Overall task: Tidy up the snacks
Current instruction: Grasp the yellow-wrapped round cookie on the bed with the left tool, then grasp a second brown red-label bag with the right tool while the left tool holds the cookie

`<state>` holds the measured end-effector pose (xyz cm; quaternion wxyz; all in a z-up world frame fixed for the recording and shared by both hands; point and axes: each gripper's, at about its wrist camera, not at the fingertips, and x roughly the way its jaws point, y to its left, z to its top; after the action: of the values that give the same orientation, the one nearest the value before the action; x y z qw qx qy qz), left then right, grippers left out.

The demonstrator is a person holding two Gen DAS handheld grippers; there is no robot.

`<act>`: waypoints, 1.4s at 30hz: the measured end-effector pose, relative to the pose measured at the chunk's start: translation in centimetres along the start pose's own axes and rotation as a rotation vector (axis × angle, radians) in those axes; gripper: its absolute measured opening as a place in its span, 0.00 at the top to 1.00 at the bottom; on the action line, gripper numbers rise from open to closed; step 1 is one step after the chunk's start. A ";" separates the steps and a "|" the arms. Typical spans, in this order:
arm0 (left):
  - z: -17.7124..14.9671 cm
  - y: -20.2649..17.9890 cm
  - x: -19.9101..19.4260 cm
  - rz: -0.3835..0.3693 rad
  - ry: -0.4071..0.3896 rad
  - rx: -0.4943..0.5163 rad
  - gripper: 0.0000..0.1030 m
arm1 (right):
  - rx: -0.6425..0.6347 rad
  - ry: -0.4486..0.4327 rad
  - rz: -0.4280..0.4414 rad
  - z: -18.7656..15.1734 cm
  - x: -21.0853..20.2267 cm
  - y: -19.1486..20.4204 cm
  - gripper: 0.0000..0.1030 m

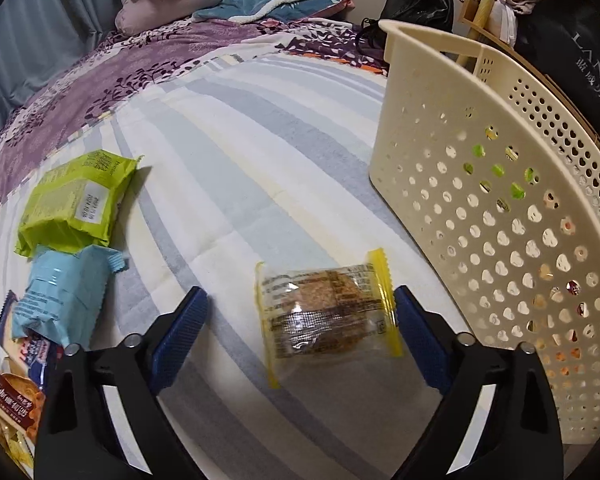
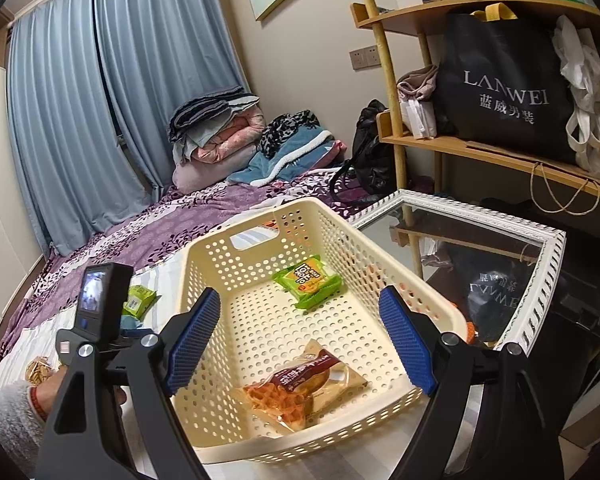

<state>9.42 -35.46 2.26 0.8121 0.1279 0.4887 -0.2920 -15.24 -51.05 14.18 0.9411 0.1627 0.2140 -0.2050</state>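
Note:
A clear snack packet with yellow edges (image 1: 328,316) lies on the striped bedspread, between the fingers of my left gripper (image 1: 300,292). The jaws stand open; the right pad is near the packet's edge and the left pad is well clear of it. A cream perforated basket (image 1: 480,128) stands just to the right. In the right wrist view my right gripper (image 2: 300,296) hovers open over that basket (image 2: 204,248) with nothing between its fingers. Inside lie a green snack pack (image 2: 307,286) and a waffle packet (image 2: 300,384).
On the bed to the left lie a green packet (image 1: 76,204), a light blue packet (image 1: 64,292) and more snack packs (image 1: 20,392). A white-framed mirror (image 2: 480,248) lies beside the basket, in front of wooden shelves (image 2: 480,148). Folded blankets (image 2: 220,136) sit at the far end.

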 end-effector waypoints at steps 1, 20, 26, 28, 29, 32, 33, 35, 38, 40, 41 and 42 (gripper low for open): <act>-0.1 0.0 0.0 0.005 -0.005 0.002 0.14 | -0.002 0.003 0.004 0.0 0.0 0.2 0.21; -3.7 3.6 -4.7 -0.001 -0.065 -0.074 0.46 | -0.098 0.011 0.145 0.5 0.2 6.8 0.21; -6.6 6.3 -7.7 0.002 -0.082 -0.117 0.46 | -0.162 0.074 0.262 -0.5 1.3 11.6 0.21; -7.8 7.7 -8.8 0.007 -0.089 -0.139 0.46 | -0.195 0.098 0.302 -1.1 1.7 13.6 0.21; -8.5 8.4 -9.4 0.013 -0.094 -0.149 0.46 | -0.211 0.108 0.323 -1.3 1.9 14.5 0.21; -10.7 10.6 -11.3 0.037 -0.105 -0.181 0.46 | -0.253 0.157 0.393 -2.2 2.8 17.5 0.21; -11.5 11.4 -11.9 0.046 -0.107 -0.194 0.46 | -0.263 0.184 0.421 -2.6 3.4 18.5 0.21; -13.2 12.7 -13.0 0.059 -0.107 -0.219 0.46 | -0.279 0.226 0.456 -3.2 4.4 20.1 0.21; -15.9 14.9 -14.3 0.076 -0.100 -0.267 0.46 | -0.309 0.294 0.501 -4.5 6.0 22.4 0.21; -17.5 16.2 -15.1 0.096 -0.096 -0.294 0.46 | -0.328 0.341 0.531 -5.6 7.0 24.2 0.21; -18.2 16.9 -15.5 0.100 -0.096 -0.310 0.46 | -0.334 0.361 0.539 -6.2 7.4 25.0 0.21; -19.0 17.5 -15.9 0.102 -0.099 -0.327 0.46 | -0.340 0.380 0.557 -6.7 7.7 25.8 0.21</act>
<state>0.69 -6.58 5.45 0.8590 0.0043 0.4819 -0.1728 0.64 -28.63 10.48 0.9178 0.0912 0.3635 0.1309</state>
